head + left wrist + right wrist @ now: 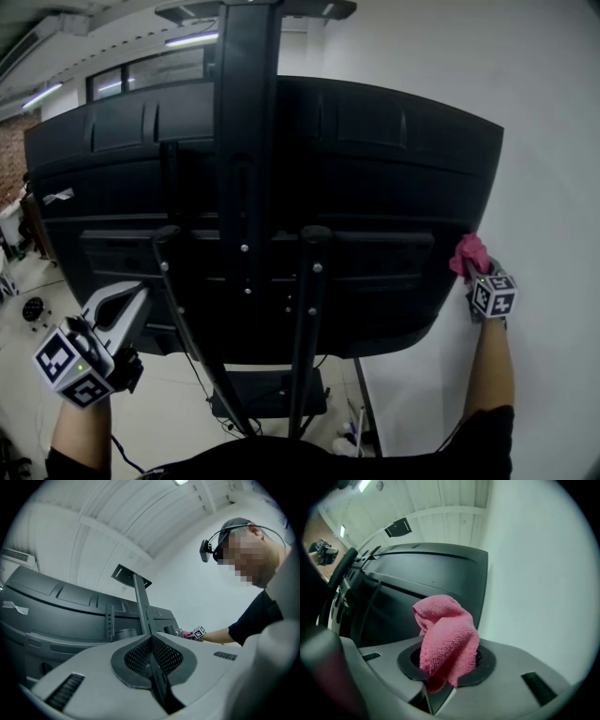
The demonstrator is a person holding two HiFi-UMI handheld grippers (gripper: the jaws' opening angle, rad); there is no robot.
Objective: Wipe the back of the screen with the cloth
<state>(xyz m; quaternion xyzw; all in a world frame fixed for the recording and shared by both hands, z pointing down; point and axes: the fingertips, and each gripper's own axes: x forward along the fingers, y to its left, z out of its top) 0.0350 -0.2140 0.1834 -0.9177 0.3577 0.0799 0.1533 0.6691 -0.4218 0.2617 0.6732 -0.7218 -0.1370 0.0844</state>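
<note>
The large black back of the screen (375,178) fills the head view, mounted on a dark stand post (246,141). A pink cloth (468,254) is bunched in my right gripper (474,267), which is shut on it at the screen's lower right edge. In the right gripper view the pink cloth (445,637) sticks up from the jaws, with the screen back (426,583) just beyond it. My left gripper (127,298) sits low at the left, near the screen's bottom left corner, shut with nothing held. In the left gripper view the pads (161,656) meet.
A white wall (553,141) stands close on the right. Two black stand legs (305,347) slope down under the screen to a base (267,394) on the pale floor. Cables (202,380) hang below. Ceiling lights (192,39) and windows are at the back left.
</note>
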